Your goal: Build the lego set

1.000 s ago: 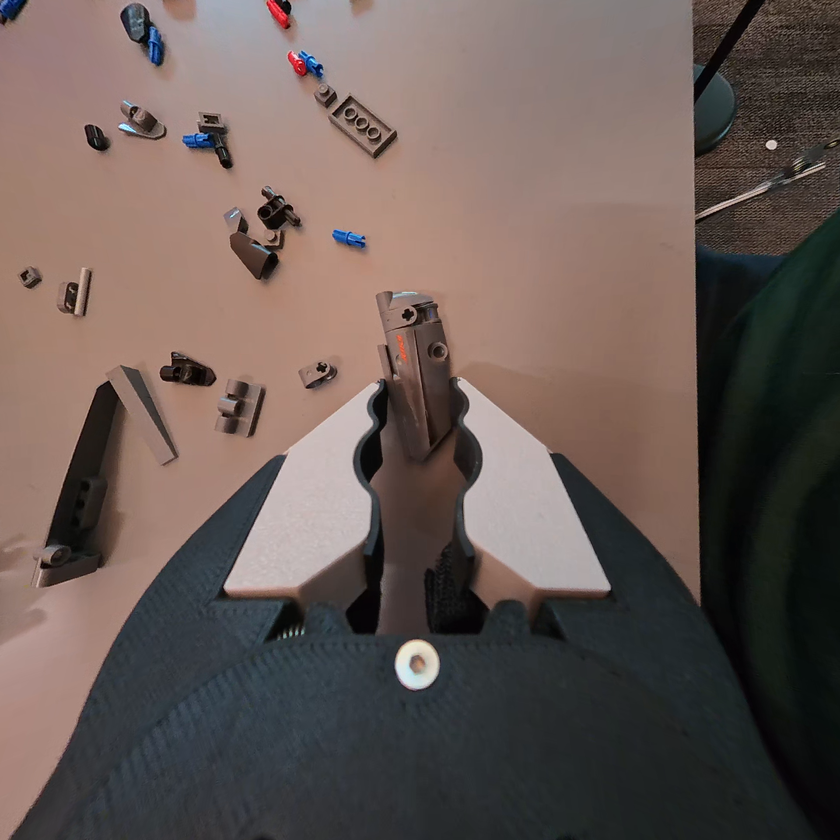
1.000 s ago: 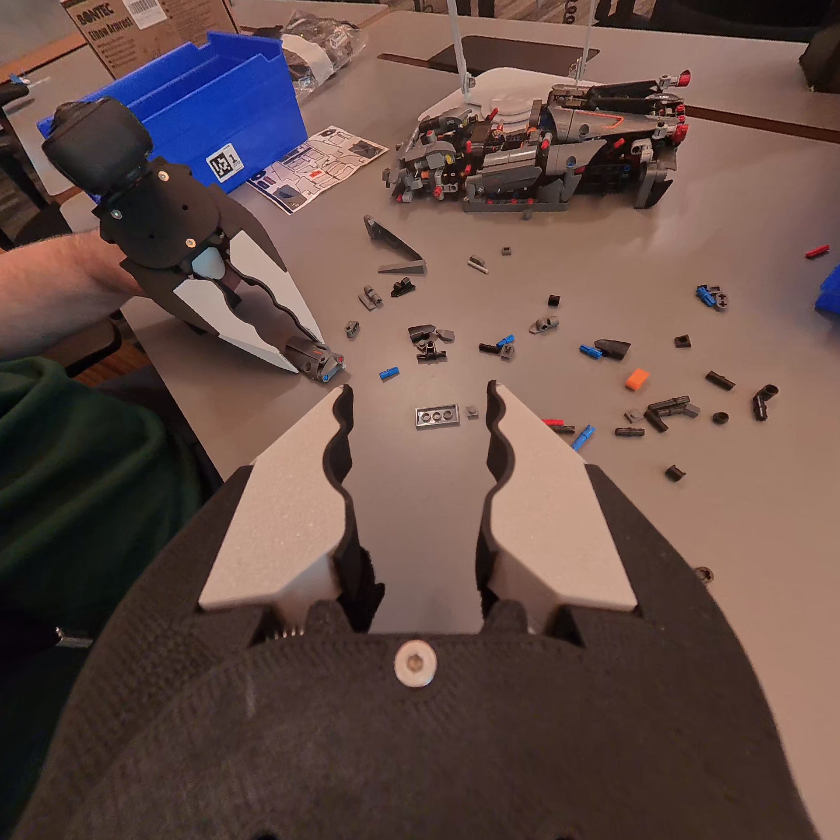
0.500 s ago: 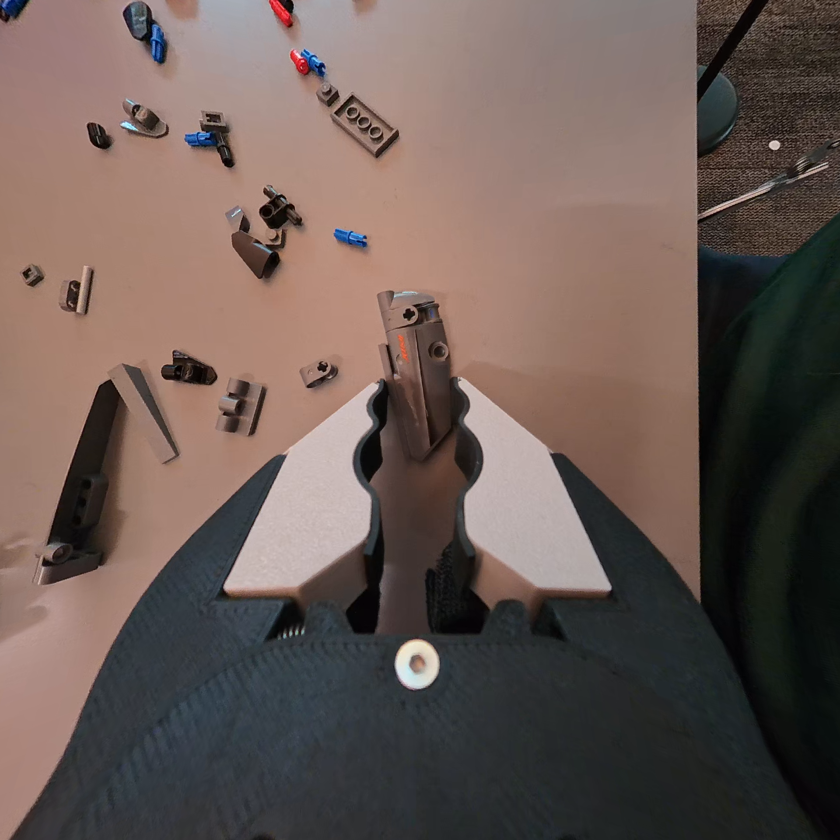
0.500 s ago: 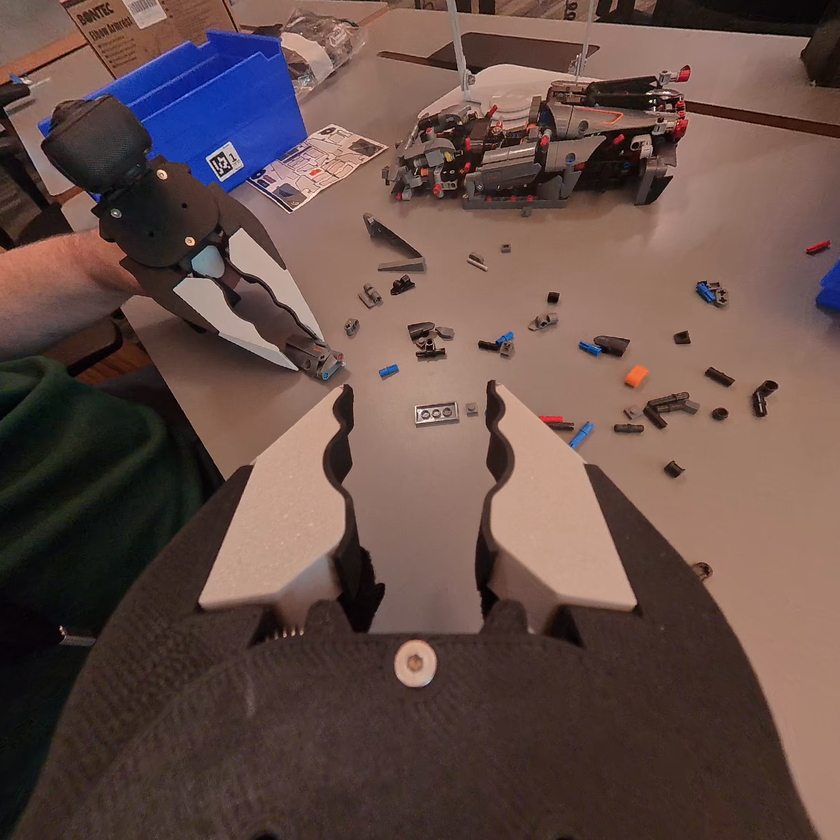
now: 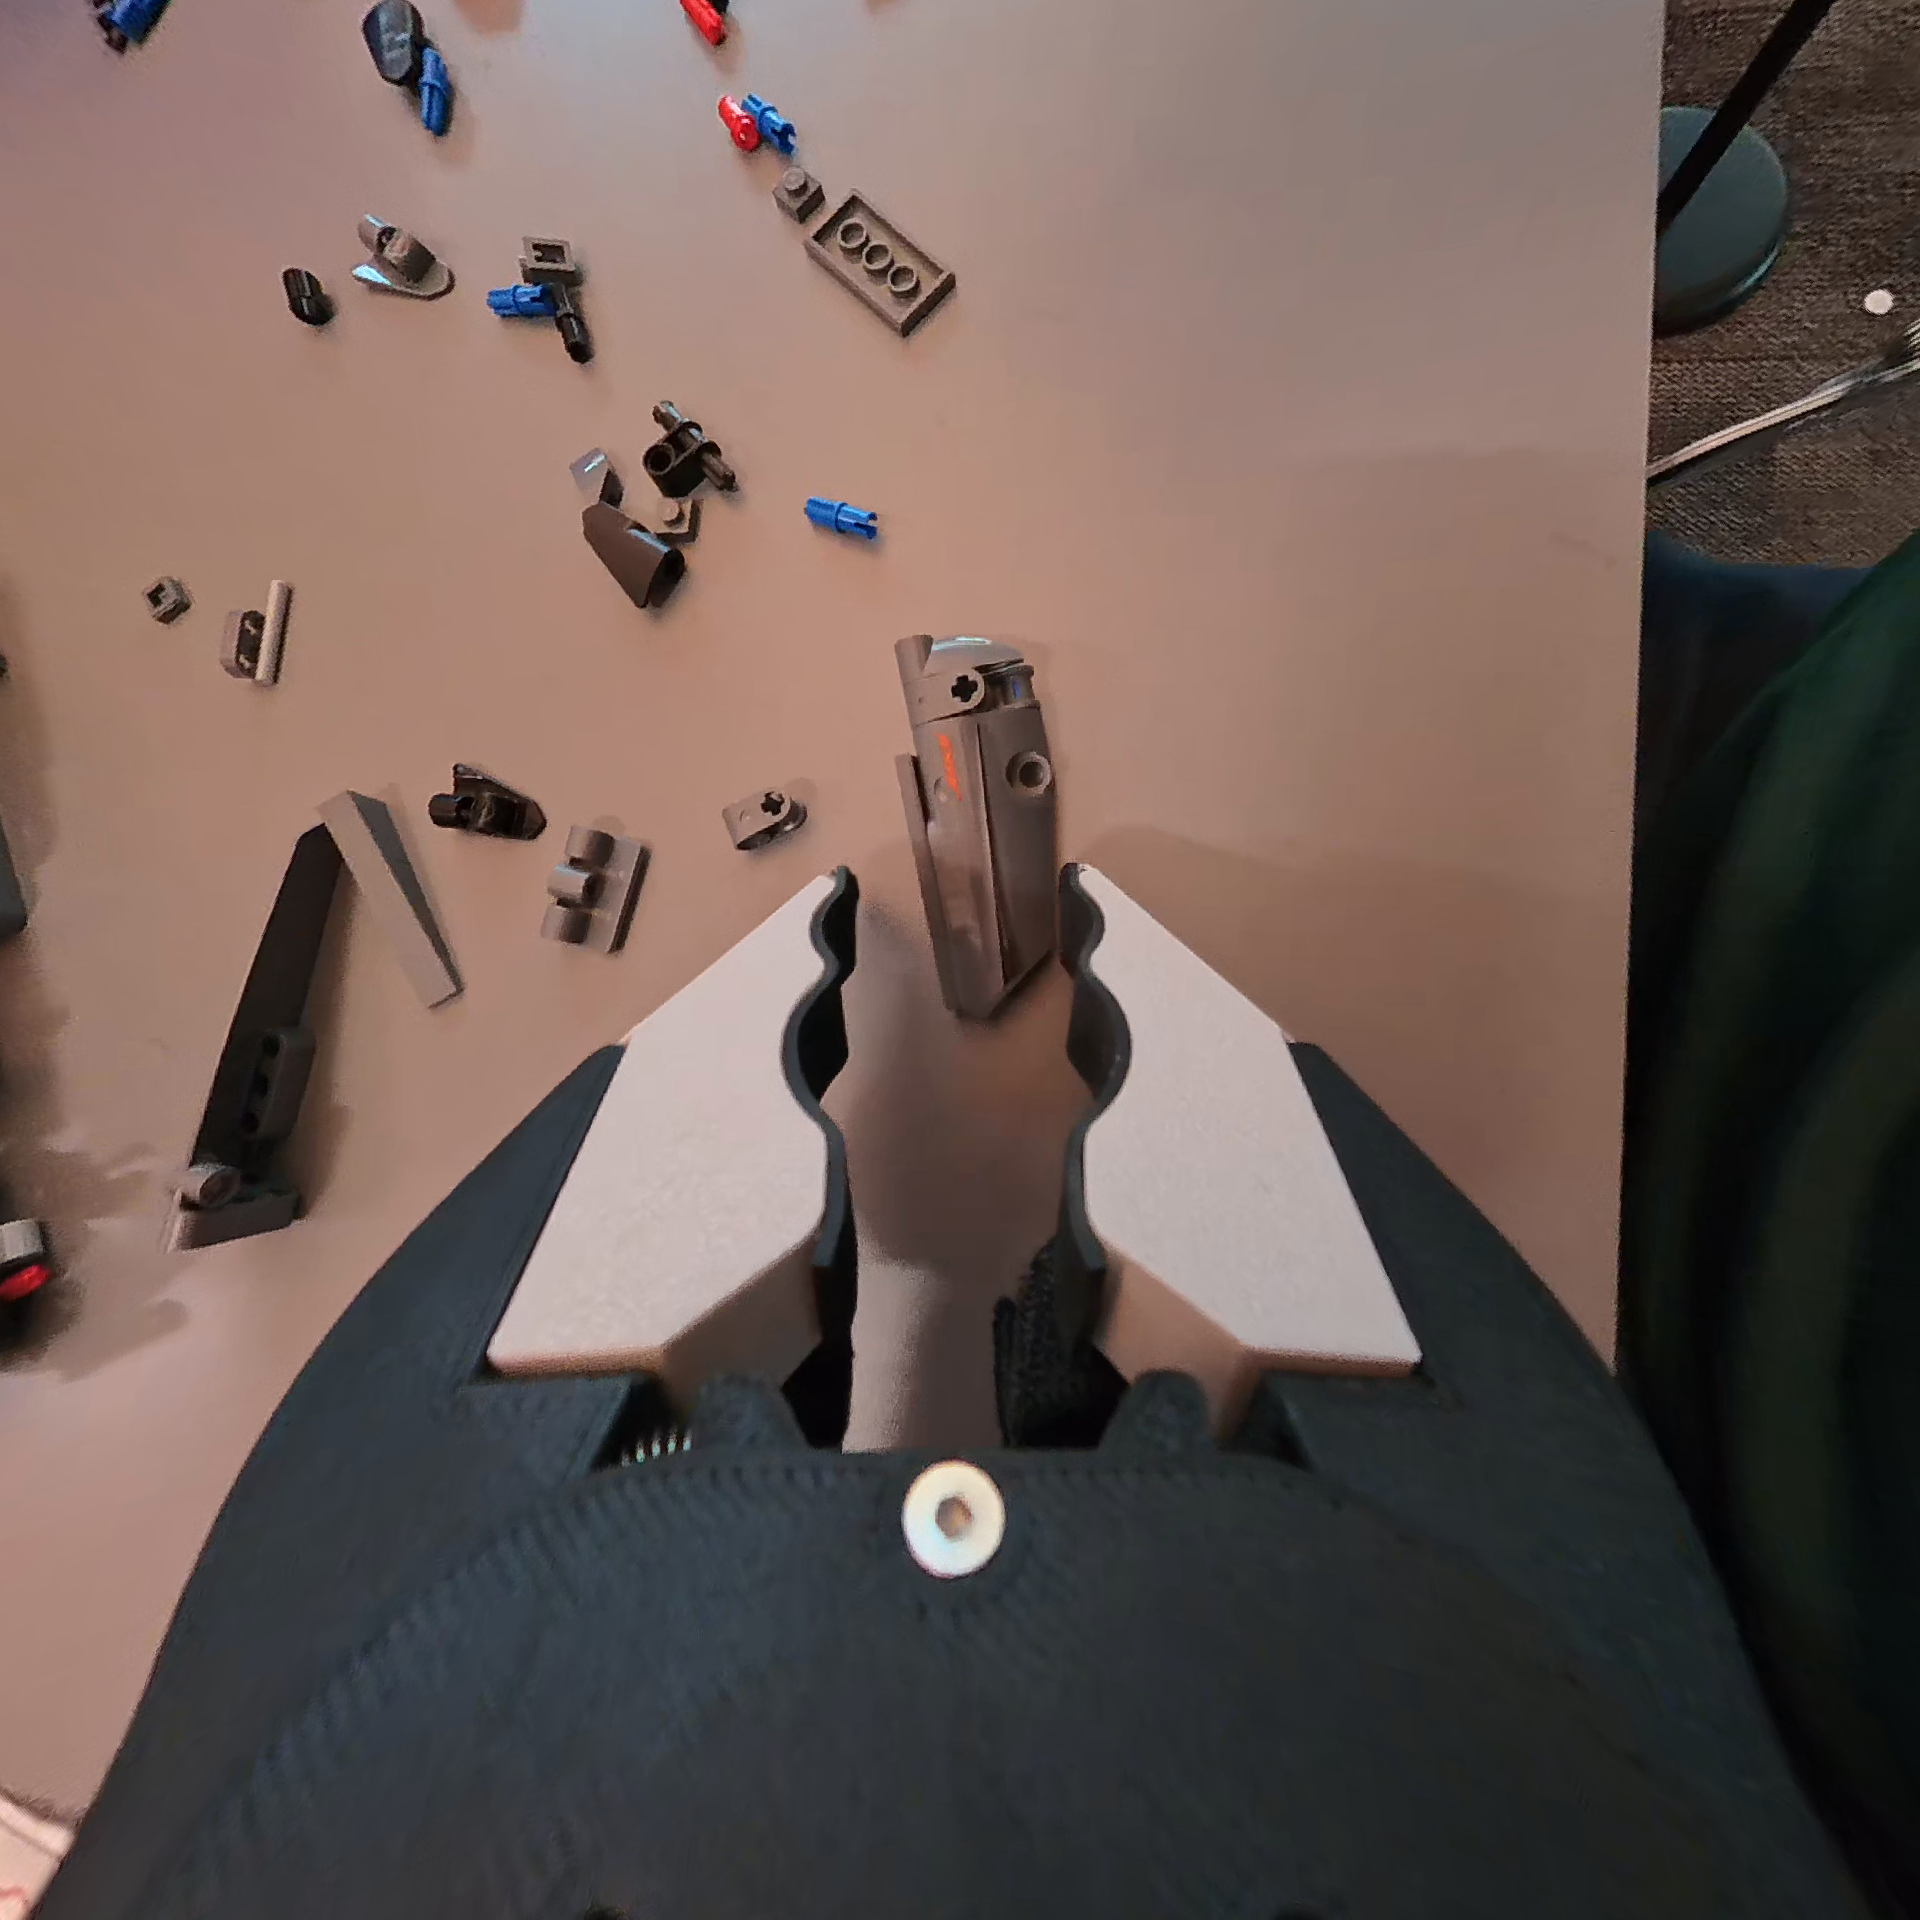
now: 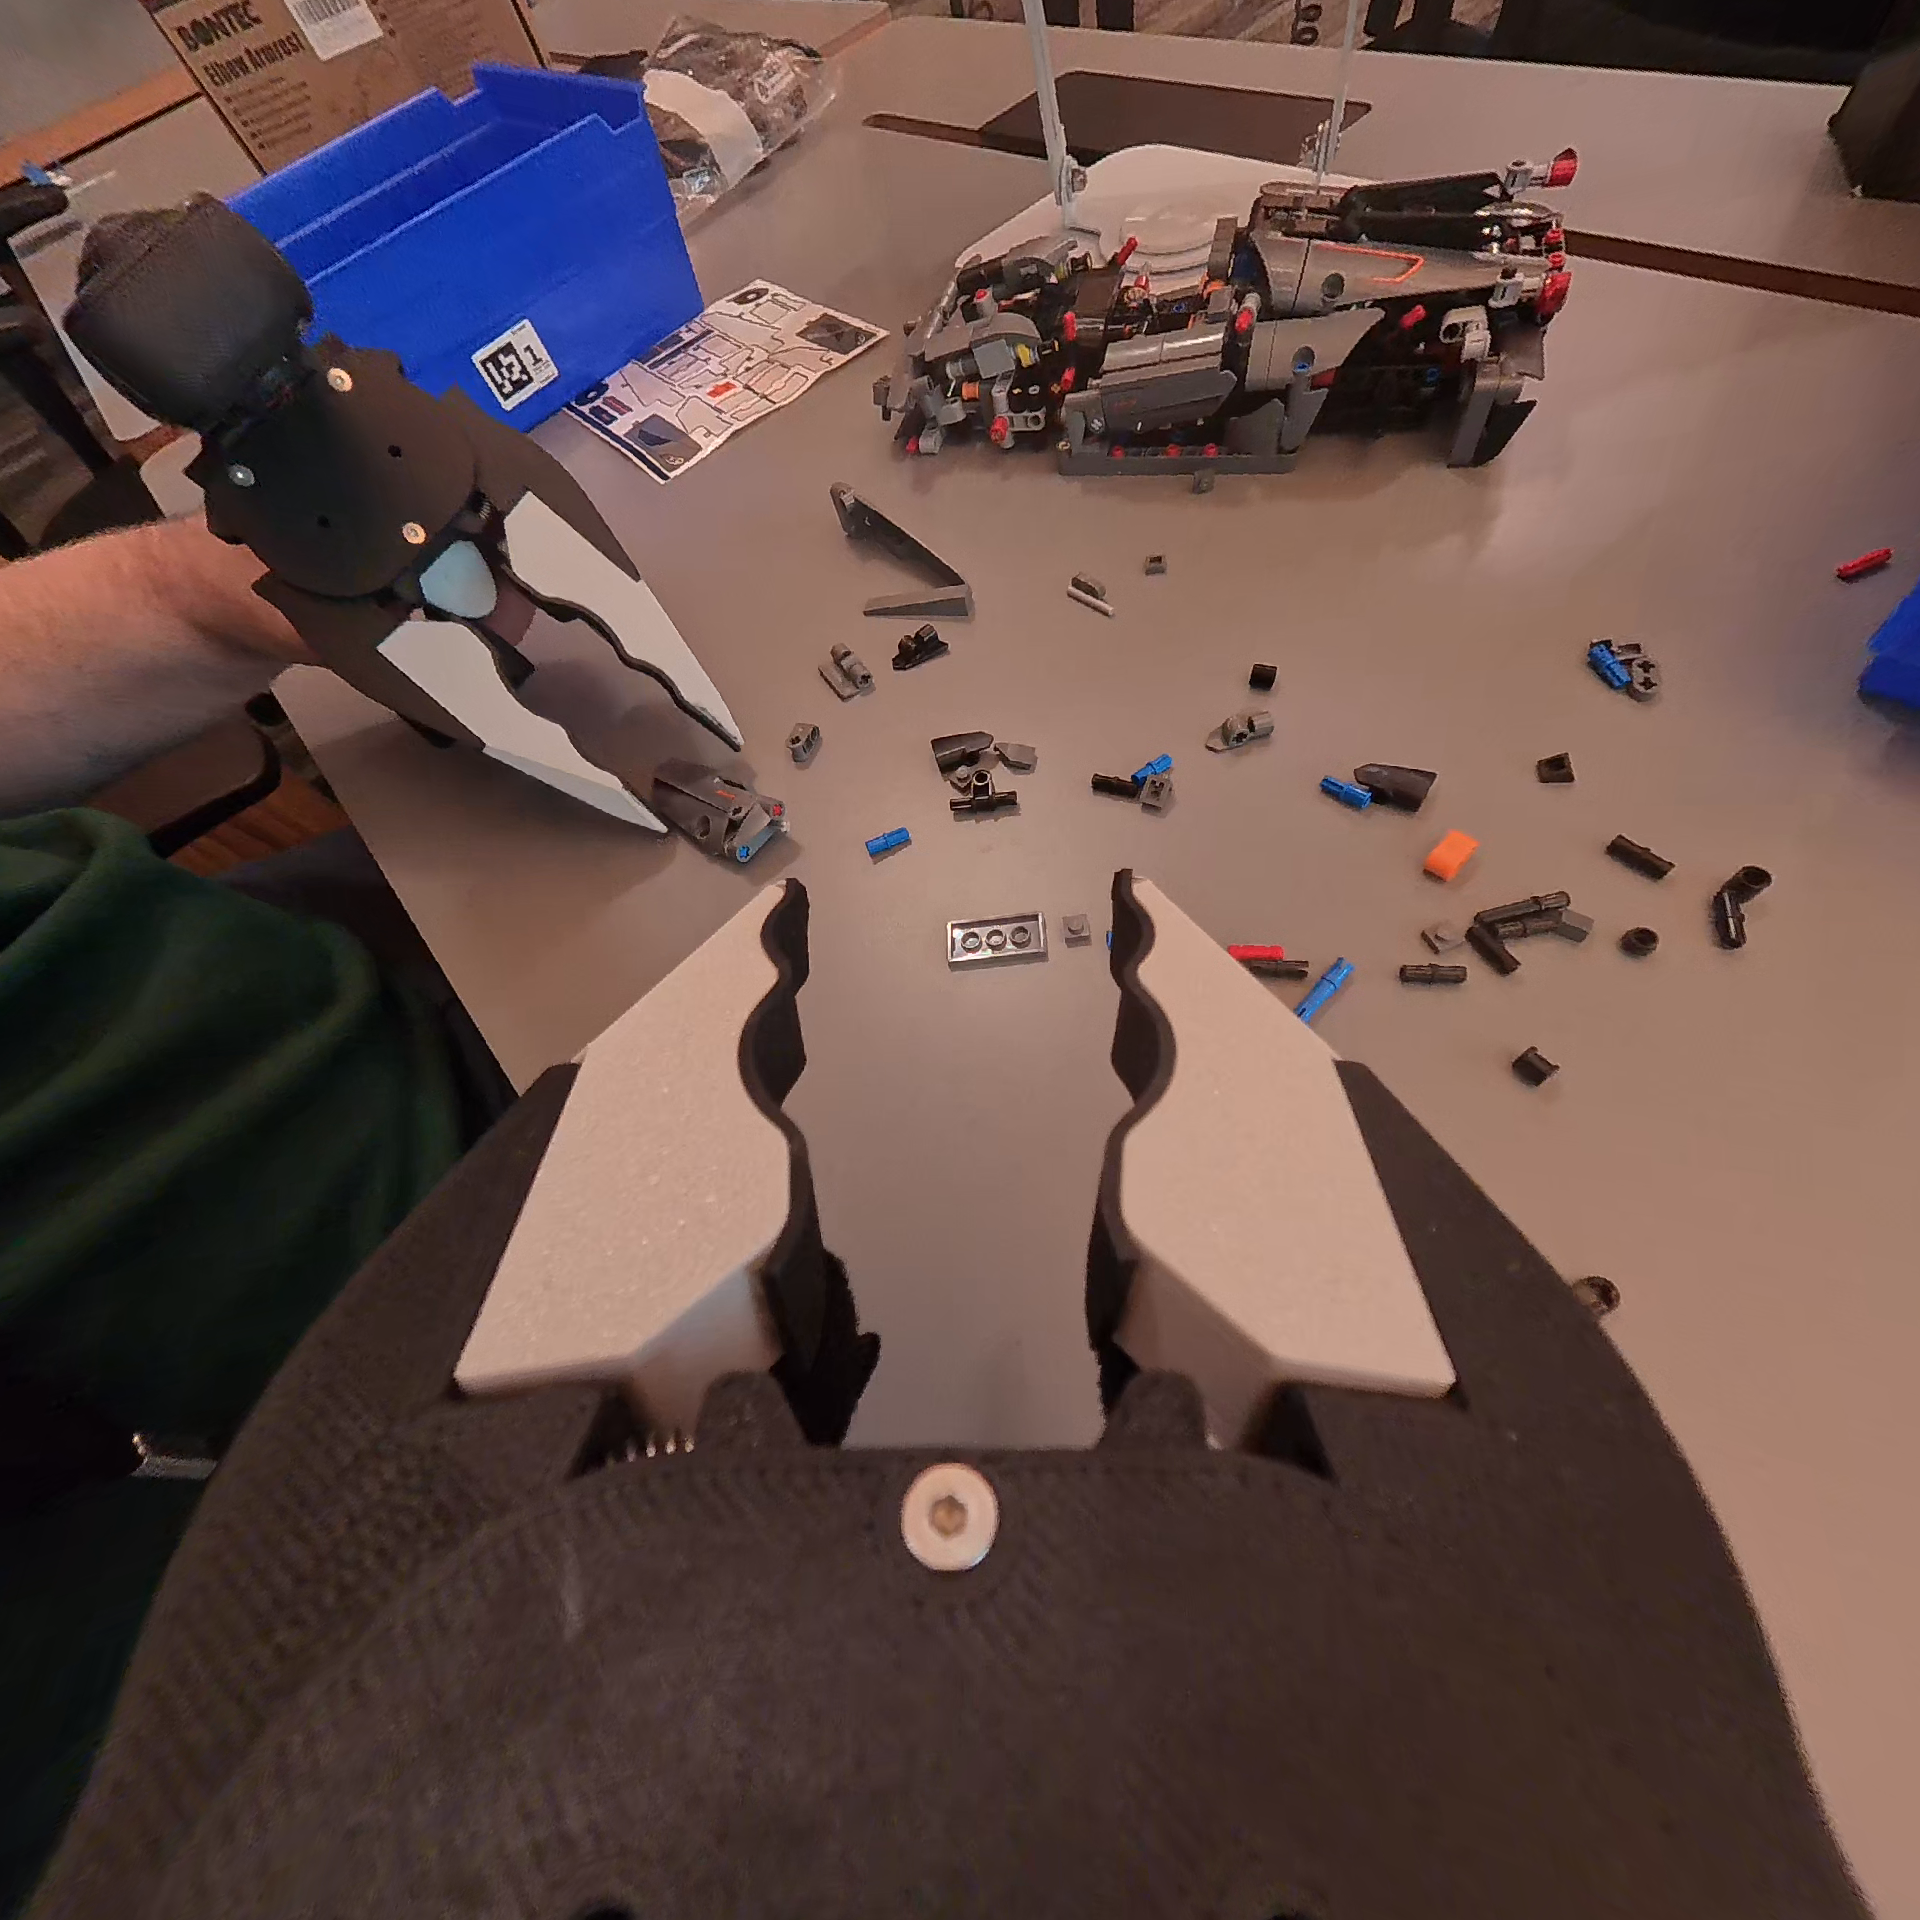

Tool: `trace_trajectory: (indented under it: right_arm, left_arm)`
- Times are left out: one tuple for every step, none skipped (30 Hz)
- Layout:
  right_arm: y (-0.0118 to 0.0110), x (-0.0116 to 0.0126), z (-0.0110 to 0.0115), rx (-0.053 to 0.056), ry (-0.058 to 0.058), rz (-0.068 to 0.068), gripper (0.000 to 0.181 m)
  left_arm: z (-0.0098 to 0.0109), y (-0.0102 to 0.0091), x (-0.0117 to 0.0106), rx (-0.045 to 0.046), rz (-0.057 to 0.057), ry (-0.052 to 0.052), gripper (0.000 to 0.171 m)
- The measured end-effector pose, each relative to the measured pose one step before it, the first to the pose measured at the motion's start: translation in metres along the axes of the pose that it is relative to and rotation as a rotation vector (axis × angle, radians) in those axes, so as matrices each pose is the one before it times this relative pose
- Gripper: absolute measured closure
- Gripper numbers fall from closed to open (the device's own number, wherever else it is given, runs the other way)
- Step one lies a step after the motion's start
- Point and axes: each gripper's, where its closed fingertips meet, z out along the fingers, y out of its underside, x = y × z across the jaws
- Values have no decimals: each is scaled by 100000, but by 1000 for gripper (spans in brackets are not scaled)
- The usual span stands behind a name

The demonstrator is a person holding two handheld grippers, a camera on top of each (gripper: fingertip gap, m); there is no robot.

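Grey sub-assembly (image 5: 977, 821) is lying on the table (image 5: 1299, 520) btwn left tongs' (image 5: 958, 883) tips, jaws released w/ gaps. Right tongs (image 6: 958, 894) are hovering released, nothing in them, w/ grey 1x3 plate (image 6: 995, 939) just ahead. Judgement: centre before clenching.

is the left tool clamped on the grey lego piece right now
No, the left tool stands open, with a clear gap between one finger and the grey lego piece, which lies on the table.
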Motion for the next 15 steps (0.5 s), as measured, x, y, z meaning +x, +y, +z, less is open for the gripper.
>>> trace_trajectory:
  right_arm:
    - [4,-4,-26,13,19,-116,124]
    - [-10,-26,-14,13,-28,-116,124]
    - [3,-18,-16,-14,-48,-125,124]
    - [25,-20,1,-88,-53,-106,124]
    - [35,-24,9,-136,-87,-21,124]
    - [27,-8,9,-106,-114,9,124]
    - [19,-10,4,-77,-48,-44,124]
    - [14,6,-12,-68,36,-82,124]
    - [-1,17,-18,-14,73,-56,124]
    - [-4,20,-21,12,55,-13,124]
    - [3,27,-34,3,86,9,124]
    - [6,26,-21,7,46,35,124]
    - [9,17,-28,18,14,33,124]
    - [3,9,-16,21,-33,-9,124]
    - [9,-7,-10,-32,-40,-43,124]
  left_arm:
    - [-160,-38,-34,371,-261,-185,134]
    - [-152,-53,-28,377,-242,-246,134]
    - [-106,-11,-42,32,-266,-315,134]
    - [-41,63,-29,-453,-263,-193,134]
    - [14,90,2,-525,-25,-18,134]
    - [53,71,24,-325,181,7,134]
    - [90,69,46,-464,104,264,134]
    - [111,77,39,-568,172,200,134]
    - [107,55,36,-446,318,106,135]
    - [104,21,73,-350,247,376,136]
    - [42,-98,111,437,47,678,139]
    - [65,-34,39,-39,33,267,140]
    - [26,-21,21,-30,214,100,143]
    - [33,0,33,-84,371,91,148]
    - [14,-11,16,57,128,-39,149]
